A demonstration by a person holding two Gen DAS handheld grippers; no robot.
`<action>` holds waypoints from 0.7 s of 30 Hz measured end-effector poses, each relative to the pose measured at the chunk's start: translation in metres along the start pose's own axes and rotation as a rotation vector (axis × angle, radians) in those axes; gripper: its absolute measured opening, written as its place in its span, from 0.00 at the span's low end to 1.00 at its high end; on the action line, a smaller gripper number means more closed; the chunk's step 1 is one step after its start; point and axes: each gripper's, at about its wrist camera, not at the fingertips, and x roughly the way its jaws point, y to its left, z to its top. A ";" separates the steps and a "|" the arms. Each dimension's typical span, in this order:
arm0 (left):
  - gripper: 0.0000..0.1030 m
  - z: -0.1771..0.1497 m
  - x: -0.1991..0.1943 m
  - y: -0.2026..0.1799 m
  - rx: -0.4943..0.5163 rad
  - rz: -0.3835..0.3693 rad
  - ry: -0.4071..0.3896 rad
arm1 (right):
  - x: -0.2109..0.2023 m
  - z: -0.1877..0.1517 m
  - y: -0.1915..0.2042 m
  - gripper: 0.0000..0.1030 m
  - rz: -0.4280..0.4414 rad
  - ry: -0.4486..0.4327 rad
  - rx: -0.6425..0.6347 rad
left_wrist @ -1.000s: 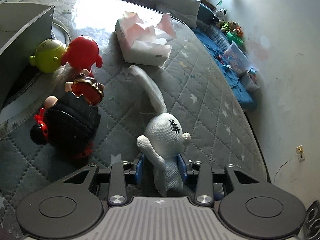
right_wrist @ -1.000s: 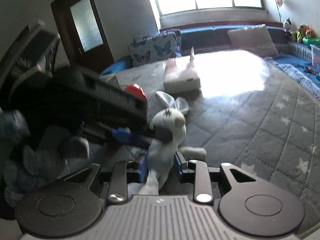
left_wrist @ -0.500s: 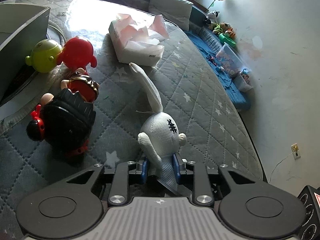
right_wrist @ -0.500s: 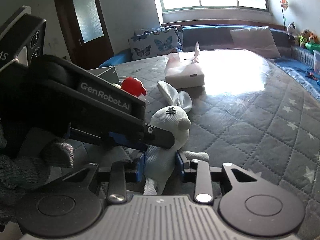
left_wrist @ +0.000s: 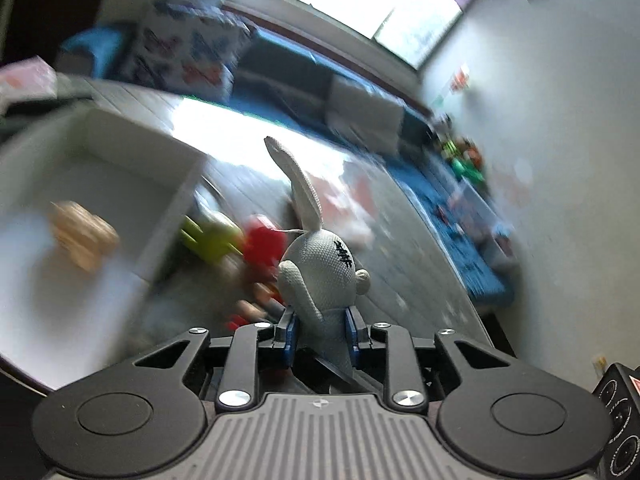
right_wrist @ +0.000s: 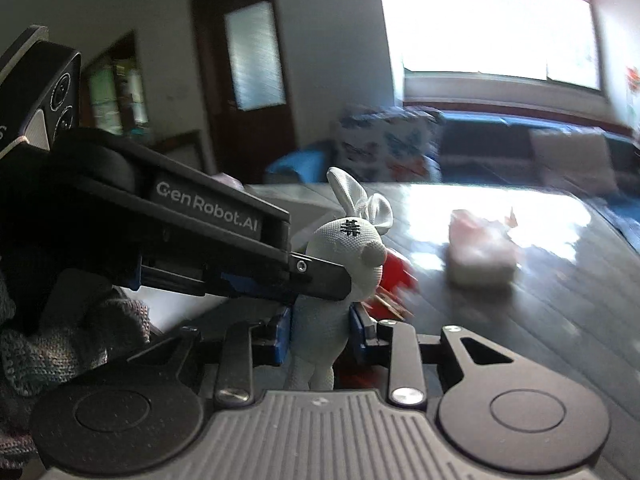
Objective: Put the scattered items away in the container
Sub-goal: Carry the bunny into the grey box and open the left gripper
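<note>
Item: grey knitted rabbit [left_wrist: 320, 276], held clear of the quilted bed [left_wrist: 424, 264] and upright, long axis vertical, ears up, stitched face turned right in your left view. Your left gripper [left_wrist: 320, 326] is clamped on its body below the head; your right gripper [right_wrist: 322, 330] is clamped on its lower body. The double hold probably steadies a floppy toy for carrying. Left of it: open white container [left_wrist: 168, 216], a tan toy [left_wrist: 82, 236] inside. Beside its wall: green toy [left_wrist: 212, 236], red toy [left_wrist: 262, 246]. Beyond: tissue box [right_wrist: 480, 254].
</note>
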 end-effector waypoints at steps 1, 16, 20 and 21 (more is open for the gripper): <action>0.26 0.005 -0.007 0.007 -0.002 0.022 -0.016 | 0.007 0.006 0.008 0.29 0.023 -0.009 -0.008; 0.26 0.065 -0.025 0.120 -0.047 0.256 0.021 | 0.132 0.041 0.093 0.29 0.223 0.062 0.069; 0.26 0.068 -0.020 0.135 -0.028 0.291 0.047 | 0.158 0.044 0.101 0.29 0.236 0.119 0.119; 0.26 0.068 -0.019 0.138 -0.028 0.296 0.052 | 0.163 0.045 0.102 0.29 0.238 0.131 0.127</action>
